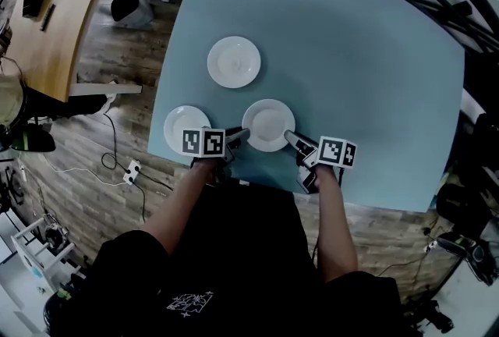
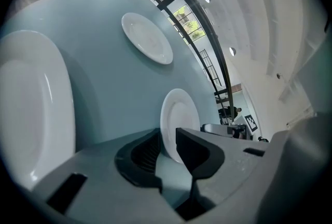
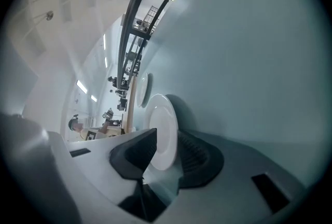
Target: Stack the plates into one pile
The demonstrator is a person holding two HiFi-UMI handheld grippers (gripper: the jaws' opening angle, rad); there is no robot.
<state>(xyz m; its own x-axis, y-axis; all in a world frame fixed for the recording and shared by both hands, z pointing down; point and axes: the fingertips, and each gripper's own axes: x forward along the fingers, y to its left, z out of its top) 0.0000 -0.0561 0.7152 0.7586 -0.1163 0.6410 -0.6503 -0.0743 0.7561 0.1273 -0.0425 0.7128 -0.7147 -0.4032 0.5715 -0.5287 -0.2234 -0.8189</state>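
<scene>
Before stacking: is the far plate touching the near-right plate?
Apart. The head view shows the far plate and the near-right plate separated by a strip of bare blue table; the left gripper view shows the same gap.

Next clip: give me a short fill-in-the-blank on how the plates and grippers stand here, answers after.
The light blue table bears ___ white plates, none stacked.
The near right plate has its rim between the jaws of ___ grippers: the left gripper and the right gripper.
The far plate is touched by ___ gripper.
The near left plate lies closest to the ___ gripper.
Missing words: three; both; neither; left.
</scene>
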